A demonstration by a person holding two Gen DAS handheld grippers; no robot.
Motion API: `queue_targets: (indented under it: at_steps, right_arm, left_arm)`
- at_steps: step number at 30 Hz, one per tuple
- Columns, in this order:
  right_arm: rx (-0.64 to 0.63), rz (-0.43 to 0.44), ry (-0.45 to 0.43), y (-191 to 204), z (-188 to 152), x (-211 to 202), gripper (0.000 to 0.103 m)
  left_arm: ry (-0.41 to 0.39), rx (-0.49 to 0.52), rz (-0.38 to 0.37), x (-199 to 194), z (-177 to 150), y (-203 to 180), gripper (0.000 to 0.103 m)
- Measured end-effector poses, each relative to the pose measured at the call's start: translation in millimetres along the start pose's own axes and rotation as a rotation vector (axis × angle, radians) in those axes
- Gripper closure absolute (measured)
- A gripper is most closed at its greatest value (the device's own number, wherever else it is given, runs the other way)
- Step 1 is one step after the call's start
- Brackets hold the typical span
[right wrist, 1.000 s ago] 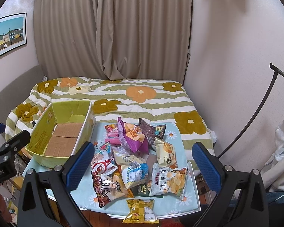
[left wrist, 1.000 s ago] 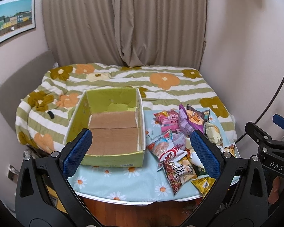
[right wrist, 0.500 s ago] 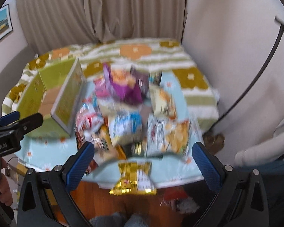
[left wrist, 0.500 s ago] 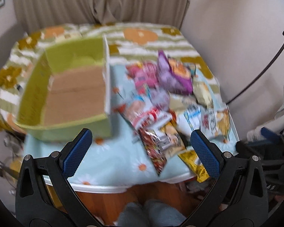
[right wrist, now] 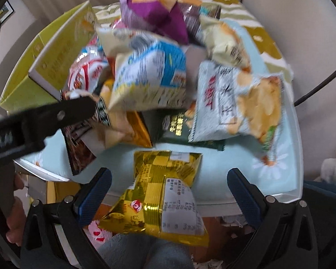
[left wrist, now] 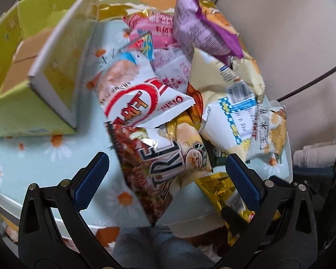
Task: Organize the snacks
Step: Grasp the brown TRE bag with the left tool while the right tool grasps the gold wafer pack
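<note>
Left gripper (left wrist: pixel 166 174) jaws spread wide, nothing between the pads. It hangs over the near end of the dark red "TRF" snack bag (left wrist: pixel 159 170), whose lower corner pokes out past the table's near edge (left wrist: pixel 114 223).

Right gripper (right wrist: pixel 169 190) also spread wide, empty. The gold snack pouch (right wrist: pixel 161 192) lies between its fingers in view, half on the table and half overhanging the near rim; contact can't be judged.

Snack pile sits on the right half of the daisy-print tablecloth (left wrist: pixel 44 157): white-and-red Oishi bag (left wrist: pixel 143 98) on top of the TRF bag, purple bag (left wrist: pixel 201 27) at the far end, pink packs (left wrist: pixel 154 31) beside it, pale corn-chip bag (right wrist: pixel 237 103) near the right rim.

Green open-top cardboard box (left wrist: pixel 33 71) stands on the left of the table, its white side wall just beside the Oishi bag with a narrow strip of cloth between.

Open cloth: near-left corner in front of the box. In the right view, a bare strip lies right of the gold pouch, up to the white table rim (right wrist: pixel 289 196).
</note>
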State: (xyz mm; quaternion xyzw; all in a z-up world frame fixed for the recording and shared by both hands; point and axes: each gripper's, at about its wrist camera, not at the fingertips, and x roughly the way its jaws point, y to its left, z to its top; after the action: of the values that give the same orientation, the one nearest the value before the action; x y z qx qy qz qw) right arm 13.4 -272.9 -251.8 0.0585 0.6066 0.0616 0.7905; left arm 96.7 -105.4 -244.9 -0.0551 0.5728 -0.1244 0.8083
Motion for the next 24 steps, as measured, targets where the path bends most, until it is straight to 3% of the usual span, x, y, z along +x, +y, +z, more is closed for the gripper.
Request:
queue_targets:
  at_steps: [5, 7, 12, 18, 24]
  right_arm:
    - [0.007, 0.049, 0.048, -4.5, -0.4, 15.8, 0.007]
    - [0.013, 0.074, 0.063, -5.8, -1.2, 21.7, 0.009]
    - [0.023, 0.11, 0.09, -5.6, 1.9, 31.1, 0.019]
    - [0.026, 0.121, 0.11, -4.8, 10.4, 32.1, 0.031]
    - [0.03, 0.122, 0.114, -14.3, 10.7, 26.2, 0.044]
  left_arm:
    - [0.022, -0.031, 0.019, 22.7, 2.1, -1.2, 0.001]
    - [0.027, -0.042, 0.028, 28.1, 2.4, 0.8, 0.01]
    - [0.048, -0.077, 0.008, 36.1, 1.8, 7.5, 0.018]
    - [0.044, -0.076, 0.014, 35.2, -4.9, 13.0, 0.028]
    - [0.036, -0.095, 0.006, 29.9, -8.8, 15.6, 0.031]
